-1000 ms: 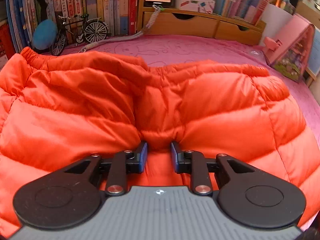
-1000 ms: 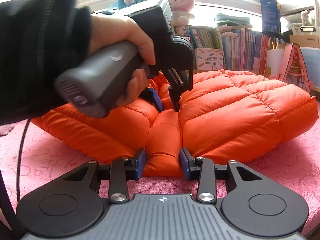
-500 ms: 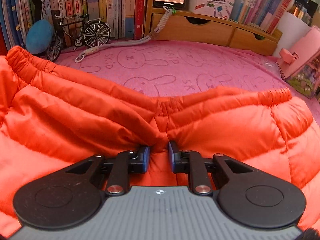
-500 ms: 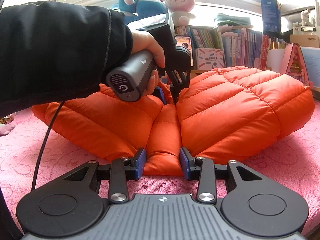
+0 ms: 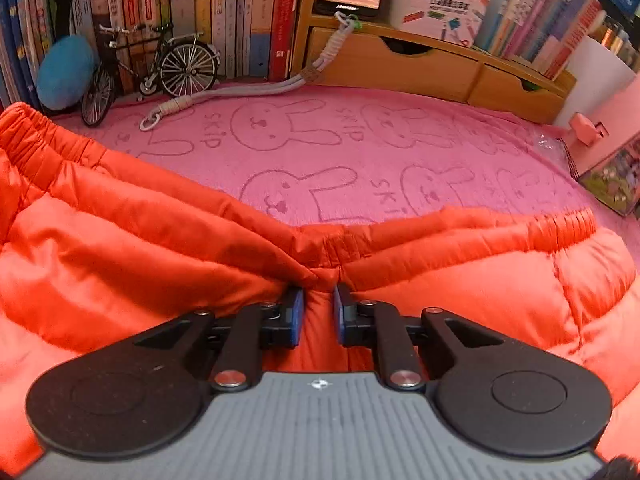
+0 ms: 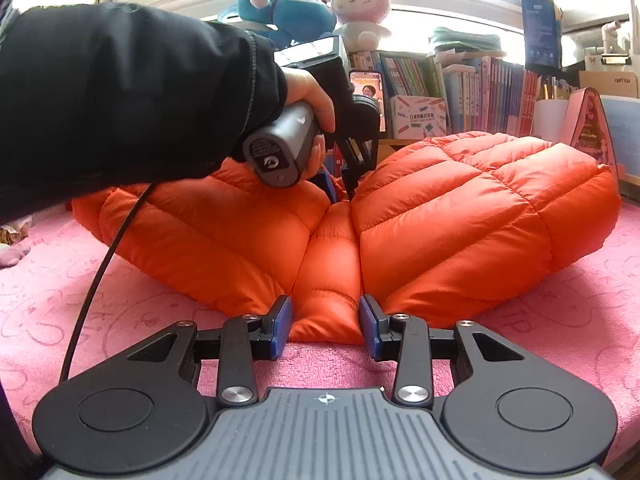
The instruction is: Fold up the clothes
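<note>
- One pink bunny-print cloth point(image 5: 320, 148) covers the table, which is backed by books point(image 5: 224, 12) and wooden drawers point(image 5: 400, 60).
- Lying on that cloth is an orange padded garment point(image 6: 460, 208), its elastic waistband point(image 5: 520, 228) facing the drawers.
- Left tongs point(image 5: 319, 302) are clamped on a bunched fold of the orange padded garment just behind the waistband; a sleeved hand point(image 6: 308, 92) grips their handle.
- Right tongs point(image 6: 325, 316) are squeezed on the near edge of the garment, at the narrow seam panel between two puffed halves.
- Smallest: a model bicycle point(image 5: 148, 68) stands by the books.
</note>
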Action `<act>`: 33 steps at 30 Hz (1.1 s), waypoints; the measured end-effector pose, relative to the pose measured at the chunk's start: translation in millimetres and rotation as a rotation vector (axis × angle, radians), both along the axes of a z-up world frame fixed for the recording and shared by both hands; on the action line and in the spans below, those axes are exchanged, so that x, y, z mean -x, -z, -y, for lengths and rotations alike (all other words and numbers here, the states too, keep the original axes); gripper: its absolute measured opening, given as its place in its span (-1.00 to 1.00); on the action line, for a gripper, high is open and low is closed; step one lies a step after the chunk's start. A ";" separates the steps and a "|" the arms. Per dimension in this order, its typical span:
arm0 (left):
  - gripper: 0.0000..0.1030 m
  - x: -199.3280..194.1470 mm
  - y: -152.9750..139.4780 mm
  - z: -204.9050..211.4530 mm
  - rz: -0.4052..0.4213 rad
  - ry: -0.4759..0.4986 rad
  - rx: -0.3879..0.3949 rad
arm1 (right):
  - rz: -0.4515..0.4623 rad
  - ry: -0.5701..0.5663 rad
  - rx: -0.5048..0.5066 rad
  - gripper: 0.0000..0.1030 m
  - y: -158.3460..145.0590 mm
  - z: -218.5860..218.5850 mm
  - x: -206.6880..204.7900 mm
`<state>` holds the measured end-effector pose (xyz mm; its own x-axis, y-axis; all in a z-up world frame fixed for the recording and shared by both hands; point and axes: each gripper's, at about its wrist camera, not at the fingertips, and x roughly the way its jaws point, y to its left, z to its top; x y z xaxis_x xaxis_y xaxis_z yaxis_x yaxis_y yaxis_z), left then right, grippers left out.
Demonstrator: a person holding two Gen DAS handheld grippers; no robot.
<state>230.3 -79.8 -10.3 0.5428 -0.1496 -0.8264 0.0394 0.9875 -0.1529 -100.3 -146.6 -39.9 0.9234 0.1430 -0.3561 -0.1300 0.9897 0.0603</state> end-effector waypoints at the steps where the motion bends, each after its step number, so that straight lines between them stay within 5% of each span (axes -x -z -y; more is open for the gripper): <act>1: -0.69 -4.0 -1.4 0.9 -0.016 0.007 -0.002 | -0.002 0.001 0.001 -0.26 -0.4 -0.2 0.0; 5: -0.62 -5.8 -20.2 -3.1 -0.052 0.055 0.015 | -0.007 0.000 0.009 -0.26 -2.0 -0.5 -0.5; 9: 0.16 30.8 -46.8 -3.7 0.051 0.123 0.016 | -0.004 -0.009 -0.039 -0.17 -5.4 5.6 -0.3; 13: 0.16 82.2 -60.3 -0.3 0.125 0.186 -0.043 | 0.043 0.002 -0.053 -0.17 -15.1 6.5 2.4; 16: -0.08 113.5 -58.2 -0.9 0.123 0.242 -0.010 | 0.085 0.008 -0.037 -0.18 -21.7 2.7 1.7; 19: -0.09 135.3 -52.9 -2.0 0.107 0.266 0.014 | 0.072 0.016 -0.056 -0.18 -23.6 3.6 -5.5; 33: -0.07 150.6 -16.3 8.7 0.103 0.256 -0.053 | -0.015 0.056 -0.118 -0.28 -23.8 1.7 -34.2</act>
